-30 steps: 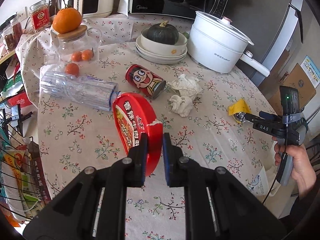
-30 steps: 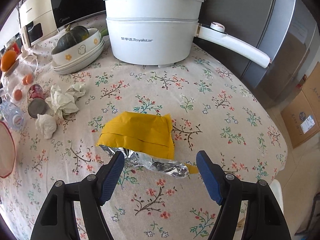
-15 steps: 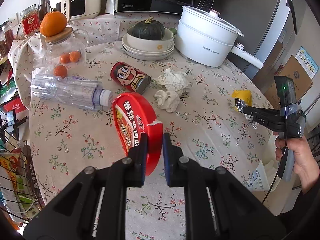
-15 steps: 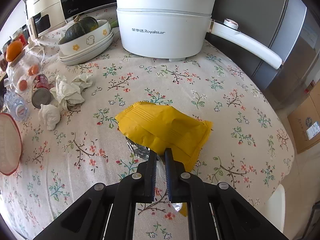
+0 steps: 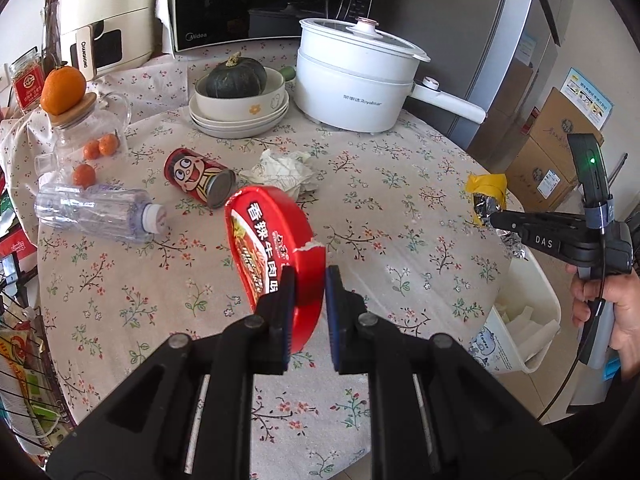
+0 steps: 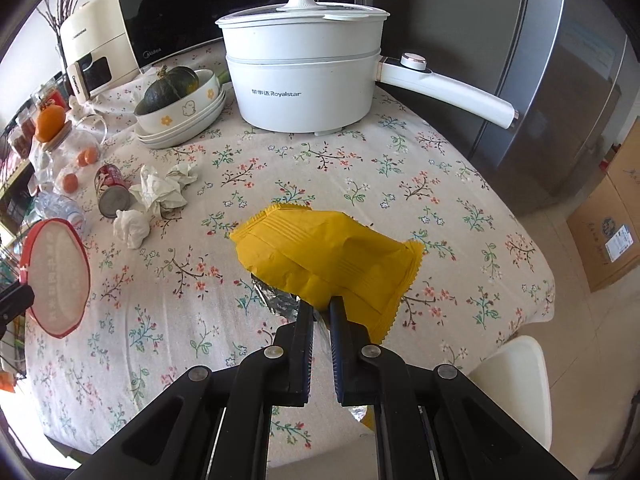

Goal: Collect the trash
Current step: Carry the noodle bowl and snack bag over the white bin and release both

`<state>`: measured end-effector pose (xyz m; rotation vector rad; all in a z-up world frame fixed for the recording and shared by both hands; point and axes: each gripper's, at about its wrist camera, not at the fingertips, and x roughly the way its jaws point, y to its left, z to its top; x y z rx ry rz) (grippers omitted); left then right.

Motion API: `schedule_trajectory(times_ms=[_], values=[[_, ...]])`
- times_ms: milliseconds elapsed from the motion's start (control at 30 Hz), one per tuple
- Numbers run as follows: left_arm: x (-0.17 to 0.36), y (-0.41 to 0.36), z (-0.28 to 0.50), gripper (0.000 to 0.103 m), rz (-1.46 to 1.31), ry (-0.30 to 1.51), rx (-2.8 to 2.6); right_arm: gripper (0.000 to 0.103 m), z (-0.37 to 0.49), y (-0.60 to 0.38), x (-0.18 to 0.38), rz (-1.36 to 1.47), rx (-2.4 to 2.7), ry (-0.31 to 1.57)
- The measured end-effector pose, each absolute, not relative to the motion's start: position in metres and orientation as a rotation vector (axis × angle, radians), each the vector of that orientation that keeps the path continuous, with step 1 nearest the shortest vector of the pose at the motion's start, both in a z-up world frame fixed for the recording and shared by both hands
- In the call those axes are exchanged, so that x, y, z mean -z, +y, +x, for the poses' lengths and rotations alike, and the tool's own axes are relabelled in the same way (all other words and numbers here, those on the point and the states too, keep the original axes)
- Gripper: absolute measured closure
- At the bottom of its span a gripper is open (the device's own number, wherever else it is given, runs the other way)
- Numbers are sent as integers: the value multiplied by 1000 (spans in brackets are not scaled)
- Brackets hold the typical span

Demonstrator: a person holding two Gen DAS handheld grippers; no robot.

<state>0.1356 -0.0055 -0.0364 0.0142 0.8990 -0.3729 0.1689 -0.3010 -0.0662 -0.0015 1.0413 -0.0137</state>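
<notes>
yellow wrapper (image 6: 328, 256) long axis prob diagonal, lifted

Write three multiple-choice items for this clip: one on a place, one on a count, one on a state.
1. Where is the dark green squash?
A. in the top bowl of a stack
B. inside the white pot
C. on the cloth

2. How many crumpled tissues lie on the table?
A. one
B. two
C. four

3. What is the right gripper doing?
A. open above the can
B. shut on the yellow wrapper
C. out of view

Answers: 1 A, it sits in the bowl; 2 B, a larger and smaller wad; 3 B, the wrapper hangs lifted from it.
</notes>
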Motion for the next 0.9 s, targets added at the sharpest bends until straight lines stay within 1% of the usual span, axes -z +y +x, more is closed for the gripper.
schedule_trajectory(times_ms=[500, 900], values=[[32, -75, 119, 87, 58, 879, 498, 94, 115, -363, 51, 60, 69, 1057], [32, -142, 103, 87, 82, 879, 619, 94, 71, -423, 56, 118, 128, 1076]])
